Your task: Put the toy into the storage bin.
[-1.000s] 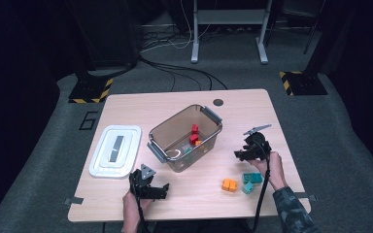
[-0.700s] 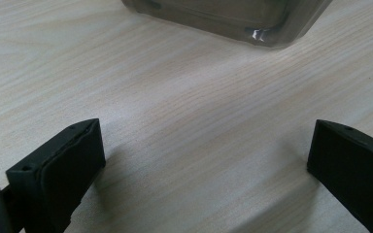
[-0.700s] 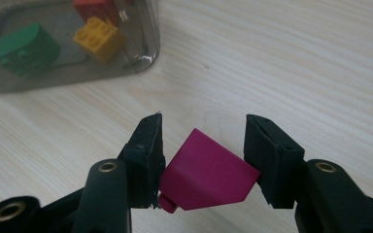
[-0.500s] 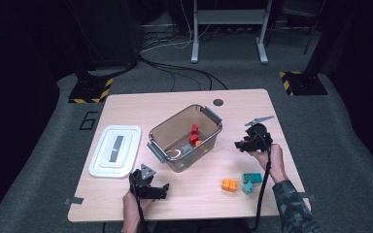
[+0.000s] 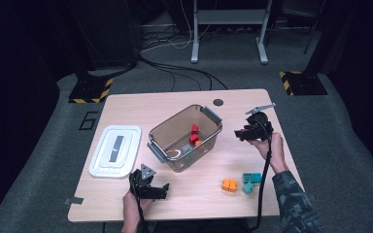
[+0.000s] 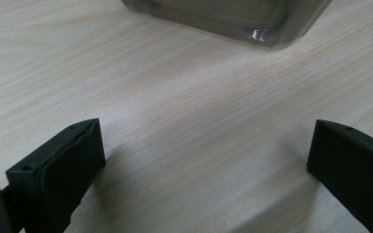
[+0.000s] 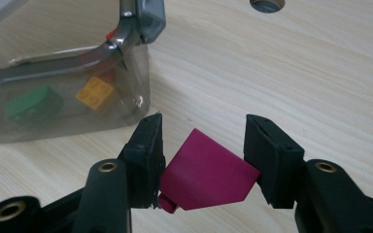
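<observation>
Your right gripper (image 7: 201,162) is clamped on a magenta sloped plastic brick (image 7: 206,177), held clear above the wooden table (image 7: 296,68). From there the clear plastic bin with grey handles (image 5: 187,138) lies toward your left, its long axis running diagonally across the table, so carry the brick that way over the near rim. Your left gripper (image 6: 204,165) rests wide and empty, just short of the bin's corner.

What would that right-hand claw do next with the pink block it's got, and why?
Probably carry it leftward over the clear bin's rim and let go there. The right gripper is clamped on the magenta block and held above the table beside the bin, which already holds red, green and yellow blocks. The bin's lid lies off to the side, so the top is open.
</observation>
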